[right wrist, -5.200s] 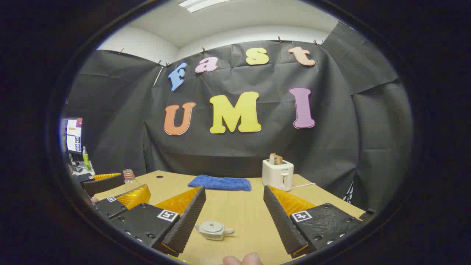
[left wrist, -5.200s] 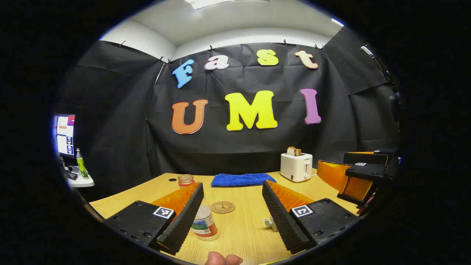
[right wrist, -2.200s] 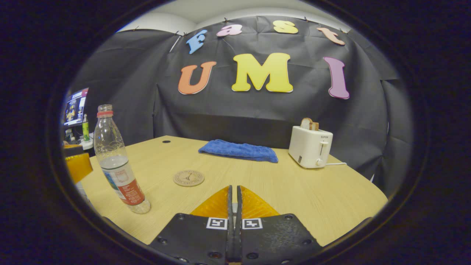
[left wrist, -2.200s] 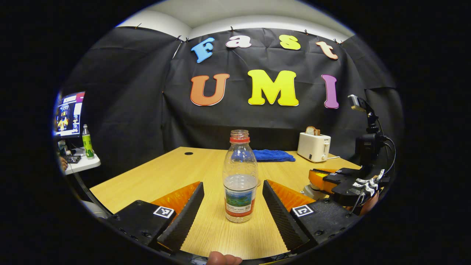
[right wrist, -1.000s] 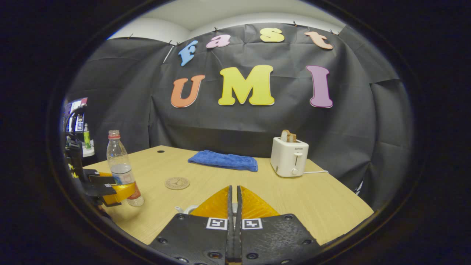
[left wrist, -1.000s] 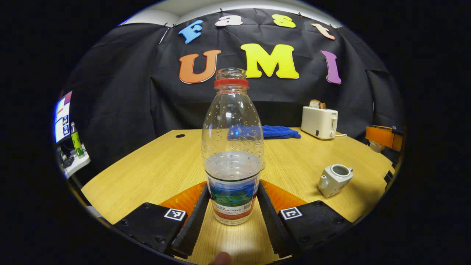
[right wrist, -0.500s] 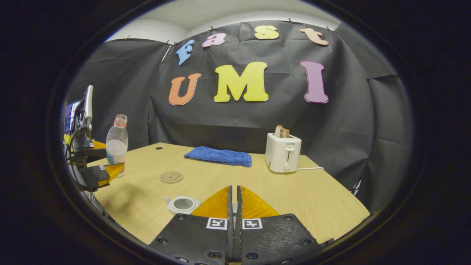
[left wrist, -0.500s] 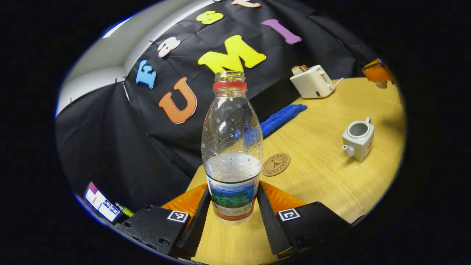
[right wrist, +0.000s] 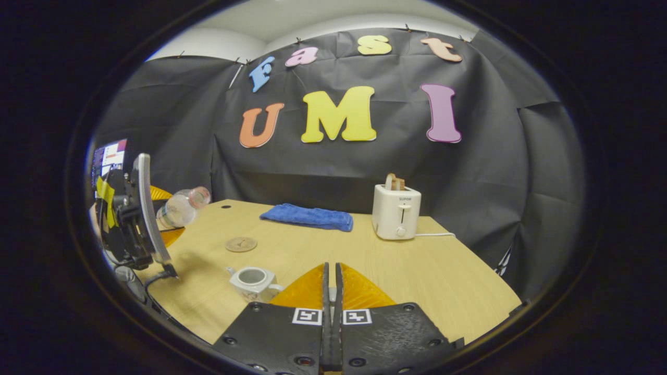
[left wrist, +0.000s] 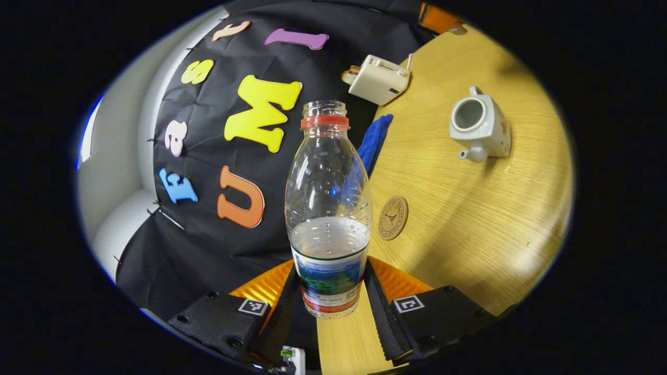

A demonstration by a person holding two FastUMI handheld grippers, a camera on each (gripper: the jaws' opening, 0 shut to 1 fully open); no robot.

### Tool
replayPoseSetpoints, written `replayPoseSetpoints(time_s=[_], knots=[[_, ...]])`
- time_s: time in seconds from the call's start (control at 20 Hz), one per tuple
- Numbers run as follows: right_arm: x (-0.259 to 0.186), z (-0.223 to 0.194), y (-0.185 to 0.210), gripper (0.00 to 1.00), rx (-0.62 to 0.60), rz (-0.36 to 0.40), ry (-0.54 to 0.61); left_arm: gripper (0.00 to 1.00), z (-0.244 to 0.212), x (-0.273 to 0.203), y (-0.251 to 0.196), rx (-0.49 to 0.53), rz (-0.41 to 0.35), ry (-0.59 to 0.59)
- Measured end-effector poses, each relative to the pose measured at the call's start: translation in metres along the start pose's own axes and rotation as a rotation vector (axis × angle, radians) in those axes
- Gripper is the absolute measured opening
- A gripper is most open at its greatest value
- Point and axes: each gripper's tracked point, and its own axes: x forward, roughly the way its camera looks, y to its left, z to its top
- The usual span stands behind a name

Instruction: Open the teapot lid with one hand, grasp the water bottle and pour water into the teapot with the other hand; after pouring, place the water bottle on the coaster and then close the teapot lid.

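Tongs point(right wrist: 330, 291) closing flat at 6 o'clock; open teapot point(right wrist: 254, 282) sitting at 7; tilted water bottle point(right wrist: 180, 207) hanging at 9.

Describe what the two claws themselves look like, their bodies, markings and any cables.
The left claw has black blocks with bolt holes, each bearing a square black-and-white tag, and ribbed orange wedges behind toothed fingers. The right claw has the same black blocks, tags and orange wedges. In the right gripper view, black cables hang from the left claw's body.

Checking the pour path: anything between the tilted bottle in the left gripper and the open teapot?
Nothing visible. The water bottle, clamped in the left gripper, is tipped toward the teapot, whose top is open. Only bare table lies between; the coaster sits flat near the bottle.
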Motion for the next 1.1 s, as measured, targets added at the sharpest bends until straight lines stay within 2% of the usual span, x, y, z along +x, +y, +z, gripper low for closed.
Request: replayPoseSetpoints(time_s=[0.45, 1.1], knots=[[-0.006, -0.012, -0.019, 0.00, 0.022, -0.014, 0.009, 0.72, 0.012, -0.017, -0.027, 0.299, -0.010, -0.013], [-0.012, -0.021, -0.031, 0.00, 0.037, -0.028, 0.013, 0.72, 0.022, -0.006, -0.030, 0.477, -0.035, -0.022]])
